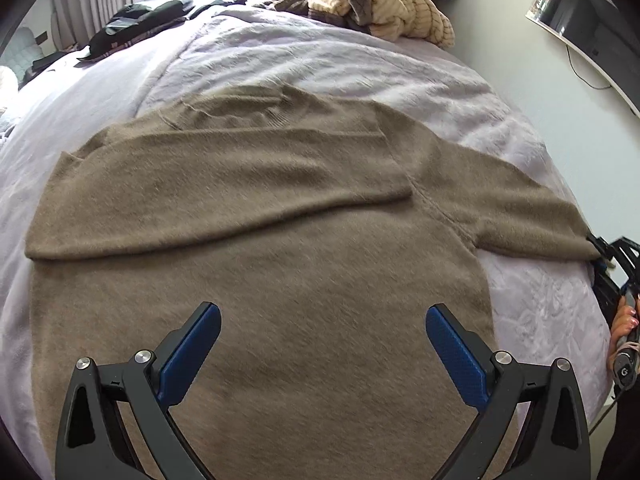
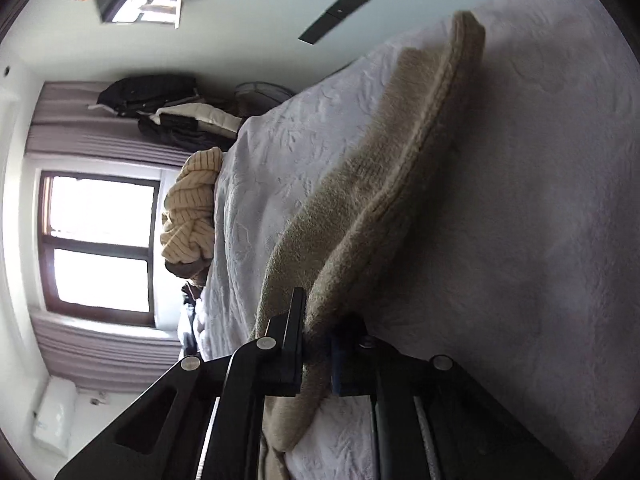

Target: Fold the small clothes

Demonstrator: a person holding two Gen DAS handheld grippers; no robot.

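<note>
A brown fuzzy sweater (image 1: 280,264) lies flat on the pale lilac bed cover (image 1: 320,56). Its left sleeve (image 1: 224,196) is folded across the chest. Its right sleeve (image 1: 520,208) stretches out to the right. My left gripper (image 1: 323,316) is open and empty, hovering above the sweater's lower body. My right gripper (image 2: 318,320) is shut on the end of the right sleeve (image 2: 360,216) and holds it lifted off the bed; it also shows at the right edge of the left wrist view (image 1: 608,256).
A heap of cream and brown knitwear (image 1: 372,0) lies at the far end of the bed, and dark clothes (image 1: 136,28) lie at the far left. A wall with a mounted TV (image 1: 580,4) is on the right. A window (image 2: 100,240) with curtains is beyond.
</note>
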